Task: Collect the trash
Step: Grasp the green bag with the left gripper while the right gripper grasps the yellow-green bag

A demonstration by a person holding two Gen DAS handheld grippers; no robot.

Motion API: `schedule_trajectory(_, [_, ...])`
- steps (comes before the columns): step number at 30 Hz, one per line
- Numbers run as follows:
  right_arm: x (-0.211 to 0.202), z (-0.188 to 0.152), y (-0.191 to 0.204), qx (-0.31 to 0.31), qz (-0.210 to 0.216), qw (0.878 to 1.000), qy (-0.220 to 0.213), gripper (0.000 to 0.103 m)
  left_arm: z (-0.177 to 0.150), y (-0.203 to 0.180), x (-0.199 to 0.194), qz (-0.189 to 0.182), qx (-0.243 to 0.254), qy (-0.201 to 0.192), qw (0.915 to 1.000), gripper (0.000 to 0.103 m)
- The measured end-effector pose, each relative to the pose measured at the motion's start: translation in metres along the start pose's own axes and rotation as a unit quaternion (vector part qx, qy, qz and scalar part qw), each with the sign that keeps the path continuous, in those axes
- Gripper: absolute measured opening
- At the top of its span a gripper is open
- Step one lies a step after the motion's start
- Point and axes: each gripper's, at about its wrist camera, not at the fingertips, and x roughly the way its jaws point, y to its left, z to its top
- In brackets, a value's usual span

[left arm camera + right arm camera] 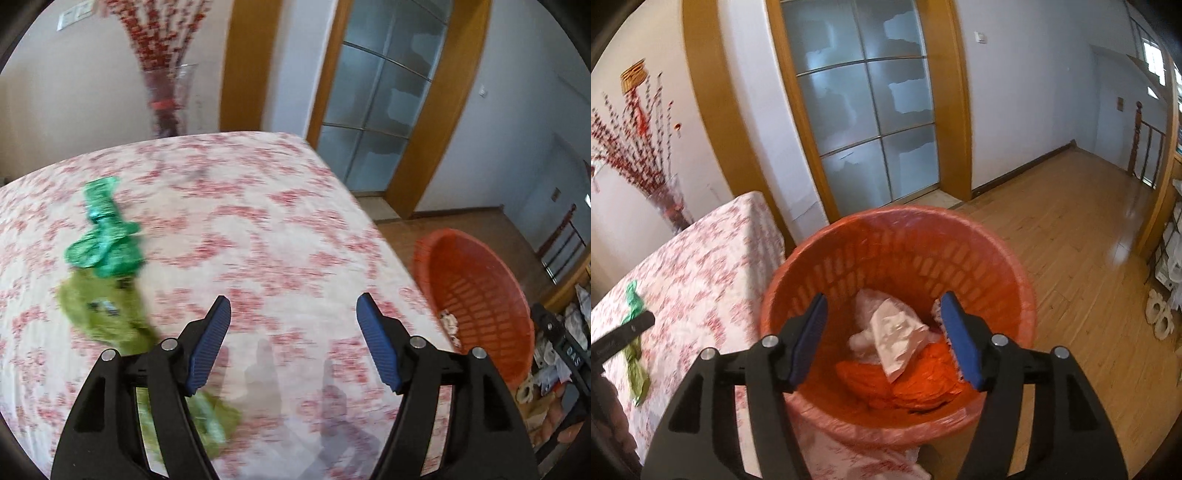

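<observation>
Blue ribbed pads stand wide apart on the right gripper (pixel 884 336), with nothing pressed between them; it hangs straight over the orange basket (pixel 827 236), which makes sense if it serves as the bin, since anything released here falls inside. Below the pads, a crumpled white wrapper (pixel 897 332) lies loose on orange plastic at the bottom, so part of the collecting looks done. That basket sits on the floor right against the table edge, within easy reach from the cloth.

Over the table (pixel 258 221), the left gripper (pixel 293 339) is spread just as wide and holds nothing. It points down at bare flowered cloth, while the trash lies off to its left: an olive-green wrapper (pixel 99 314) nearest, part of it passing under the left finger, and a bright green wrapper (pixel 107 236) just past it, the two touching. Blur hides finer detail. My guess is the olive piece comes next, being closest. Farther back, a vase of red branches (pixel 168 99) stands beyond the table's far edge
</observation>
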Motion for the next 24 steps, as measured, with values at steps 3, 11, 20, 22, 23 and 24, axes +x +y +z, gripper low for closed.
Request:
schedule_trajectory(3, [-0.002,-0.004,0.015,-0.013,0.008,1.0,0.005,0.063,0.004,0.021,-0.002,0.022,-0.008,-0.006,0.9997,0.07])
schedule_trajectory(11, [0.002,-0.01,0.054,-0.045,0.04,0.998,0.018,0.063,0.038,0.114,0.012,0.121,-0.078,-0.022,0.9893,0.07])
schedule_trajectory(20, [0.016,-0.018,0.095,-0.077,0.065,0.994,0.038,0.063,0.068,0.149,0.062,0.161,-0.089,0.017,0.9828,0.068])
schedule_trajectory(22, [0.017,-0.019,0.101,-0.083,0.069,0.993,0.041,0.063,0.069,0.153,0.073,0.171,-0.093,0.033,0.9804,0.063])
schedule_trajectory(23, [0.017,-0.02,0.104,-0.085,0.072,0.993,0.042,0.063,0.068,0.157,0.077,0.169,-0.099,0.041,0.9798,0.06])
schedule_trajectory(24, [0.018,-0.02,0.107,-0.087,0.074,0.993,0.042,0.063,0.067,0.16,0.078,0.17,-0.103,0.042,0.9792,0.055])
